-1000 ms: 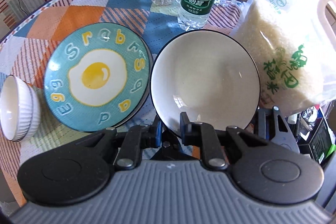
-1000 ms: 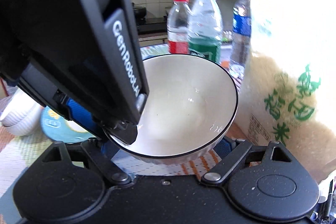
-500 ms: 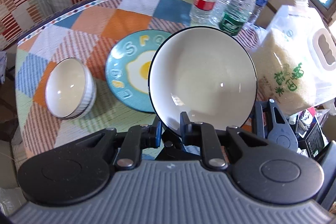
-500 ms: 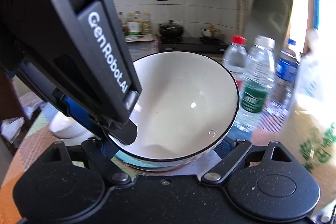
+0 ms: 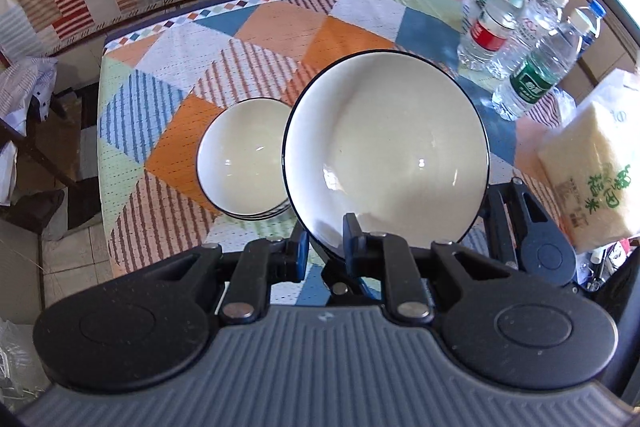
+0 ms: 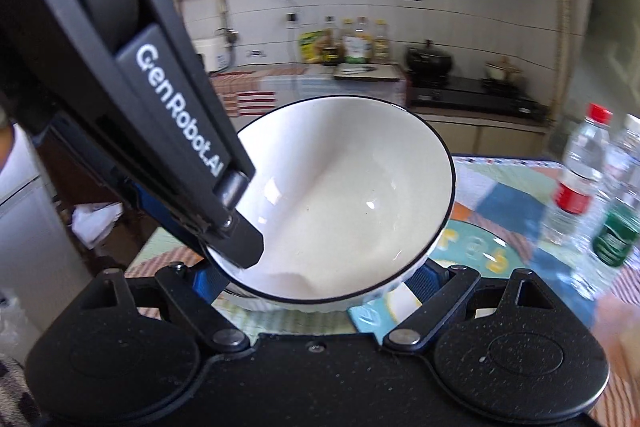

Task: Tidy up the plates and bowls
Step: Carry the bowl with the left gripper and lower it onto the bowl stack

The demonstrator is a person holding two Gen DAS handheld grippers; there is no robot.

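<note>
My left gripper [image 5: 326,245] is shut on the near rim of a large white bowl with a dark rim [image 5: 386,155] and holds it in the air above the table. A smaller white ribbed bowl [image 5: 244,173] stands on the table just left of and below it. In the right wrist view the large bowl [image 6: 348,199] fills the middle, with the left gripper's finger [image 6: 236,243] clamped on its rim. My right gripper [image 6: 316,283] is open, its jaws on either side of the bowl's base. The blue egg plate [image 6: 476,255] lies beneath, partly hidden.
Several water bottles [image 5: 528,39] stand at the table's [image 5: 168,75] far right, also in the right wrist view [image 6: 580,179]. A bag of rice [image 5: 592,171] lies at the right edge. The table's left edge drops to a tiled floor [image 5: 60,259].
The left gripper has lifted the large bowl and carried it left, from beside the egg plate to beside the small ribbed bowl. The egg plate is now hidden from the left wrist view.
</note>
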